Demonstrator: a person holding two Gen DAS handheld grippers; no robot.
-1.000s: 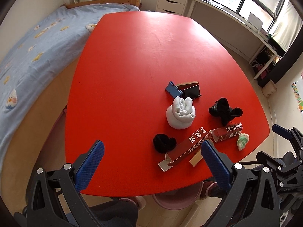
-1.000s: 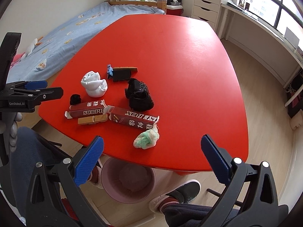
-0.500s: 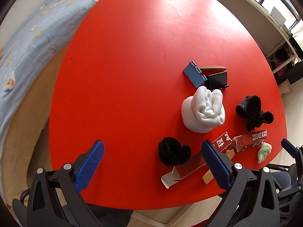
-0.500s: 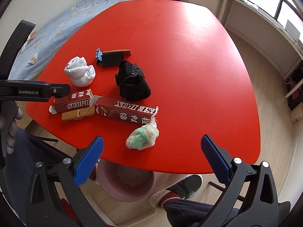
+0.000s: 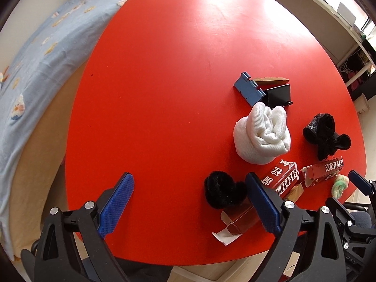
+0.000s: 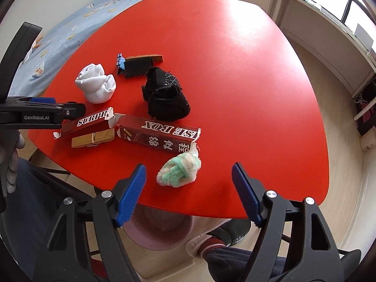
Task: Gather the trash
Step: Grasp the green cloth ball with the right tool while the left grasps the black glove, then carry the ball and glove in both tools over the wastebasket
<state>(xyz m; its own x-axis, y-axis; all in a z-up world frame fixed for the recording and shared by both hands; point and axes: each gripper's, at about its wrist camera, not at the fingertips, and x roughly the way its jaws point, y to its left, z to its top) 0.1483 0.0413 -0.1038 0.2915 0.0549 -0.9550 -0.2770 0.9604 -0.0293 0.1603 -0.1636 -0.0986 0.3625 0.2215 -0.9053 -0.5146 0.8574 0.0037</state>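
Observation:
On the red table (image 5: 164, 82) lie two torn dark-red carton halves, one lettered "SURPR" (image 5: 279, 181) (image 6: 87, 123), the other "ISE BOX" (image 6: 159, 135) (image 5: 326, 169). A green-white crumpled wad (image 6: 179, 170) (image 5: 339, 185) lies by the near edge. My left gripper (image 5: 189, 202) is open and empty, low over the table, its right finger beside a black fuzzy ball (image 5: 224, 191). My right gripper (image 6: 189, 192) is open and empty, just in front of the wad.
A white rolled sock (image 5: 263, 136) (image 6: 96, 87), a black sock bundle (image 6: 165, 98) (image 5: 325, 134), a blue-black holder (image 5: 263, 91) (image 6: 136, 64) and a wooden clip (image 6: 92, 138) lie nearby. A pink bin (image 6: 159, 228) stands on the floor under the table's edge. A bed (image 5: 35, 58) lies left.
Both grippers have moved forward and down towards the table. The left one now reaches the black fuzzy ball and the carton; the right one has closed in on the wad. Both stay open.

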